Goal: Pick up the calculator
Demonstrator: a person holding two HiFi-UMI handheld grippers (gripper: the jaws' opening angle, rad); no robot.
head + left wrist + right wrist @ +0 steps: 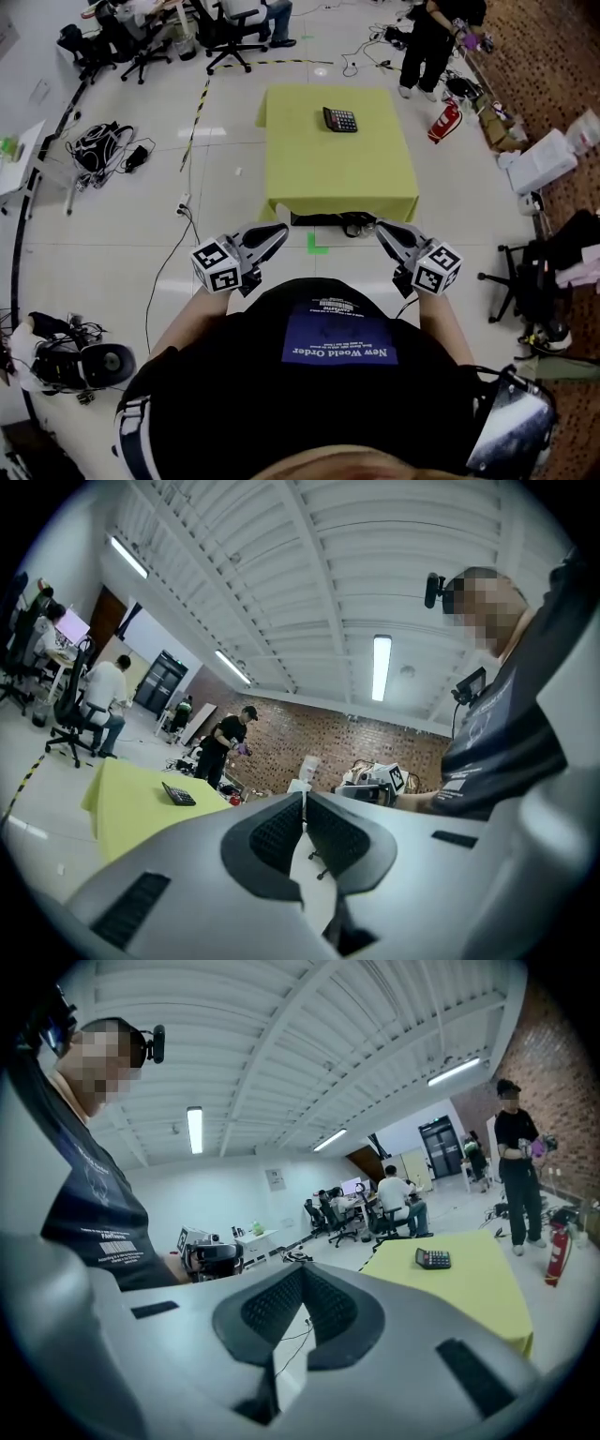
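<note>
I hold my left tool and right tool closed and empty, since the calculator sits far across the tabletop.

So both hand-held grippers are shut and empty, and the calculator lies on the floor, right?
No: the head view shows the calculator on the yellow table. The left hand-held gripper and right hand-held gripper are shut and empty.
</note>
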